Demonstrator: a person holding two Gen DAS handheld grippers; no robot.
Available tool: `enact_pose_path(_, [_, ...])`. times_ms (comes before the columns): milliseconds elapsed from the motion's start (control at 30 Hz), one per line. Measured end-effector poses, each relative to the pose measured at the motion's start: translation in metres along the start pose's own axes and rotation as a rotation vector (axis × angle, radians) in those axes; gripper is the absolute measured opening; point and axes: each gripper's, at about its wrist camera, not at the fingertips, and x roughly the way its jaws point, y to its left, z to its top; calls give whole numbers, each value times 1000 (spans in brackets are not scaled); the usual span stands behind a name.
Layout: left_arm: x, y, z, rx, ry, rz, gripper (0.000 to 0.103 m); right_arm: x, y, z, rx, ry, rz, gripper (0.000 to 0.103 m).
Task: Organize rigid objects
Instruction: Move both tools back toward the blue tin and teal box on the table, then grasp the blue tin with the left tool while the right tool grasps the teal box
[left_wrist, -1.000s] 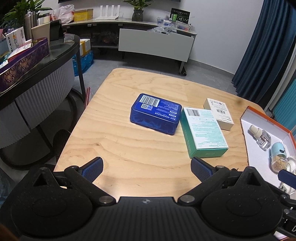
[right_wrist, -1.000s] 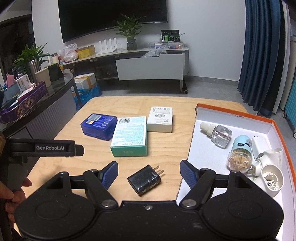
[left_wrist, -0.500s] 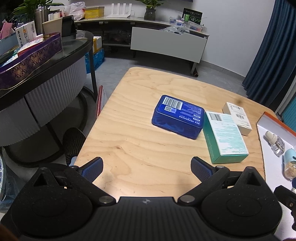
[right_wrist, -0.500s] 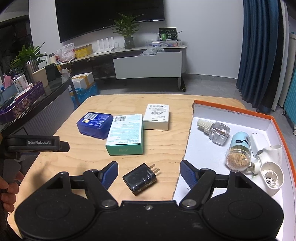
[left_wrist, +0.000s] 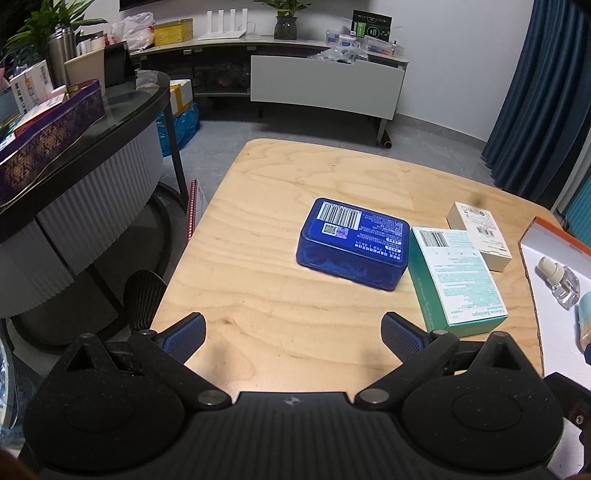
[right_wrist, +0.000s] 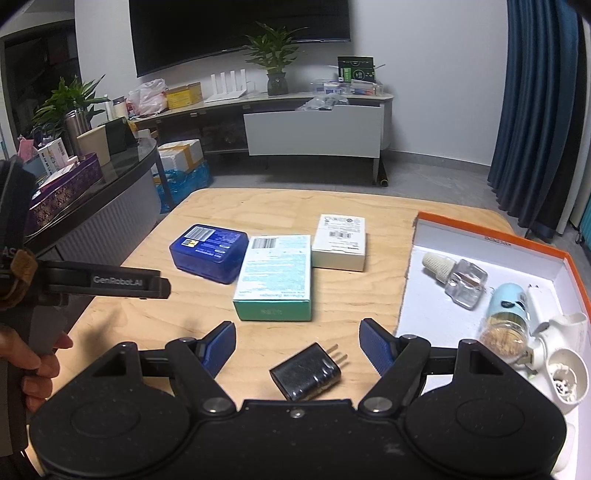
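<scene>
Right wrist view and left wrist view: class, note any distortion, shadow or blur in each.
Right wrist view: fisheye bends the curtain and walls, corners go black, and the black plug looks soft so close to the lens. Left wrist view: the same bending curves the table edge; a soft shadow lies between the open left gripper fingers.

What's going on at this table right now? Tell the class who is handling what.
A person holds a gripper in each hand, sorting loose items into an orange-rimmed tray. Both grippers are open and empty. The right gripper hovers over a black plug adapter lying on the wooden table, framed between its fingers. The left gripper hangs above bare table, short of the blue box. A teal box and a white box also wait outside the tray, which already holds a small glass bottle.
</scene>
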Motion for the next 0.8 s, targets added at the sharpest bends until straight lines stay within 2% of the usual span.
enact_pose_path(367, [25, -8, 18, 51, -9, -13, 103, 14, 6, 6, -8, 7, 12, 87])
enact_pose_path(500, [33, -18, 24, 88, -19, -46, 103, 18, 3, 6, 4, 9, 11, 88])
enact_pose_path(800, [61, -31, 36, 151, -16, -37, 103, 24, -3, 9, 18, 12, 5, 88])
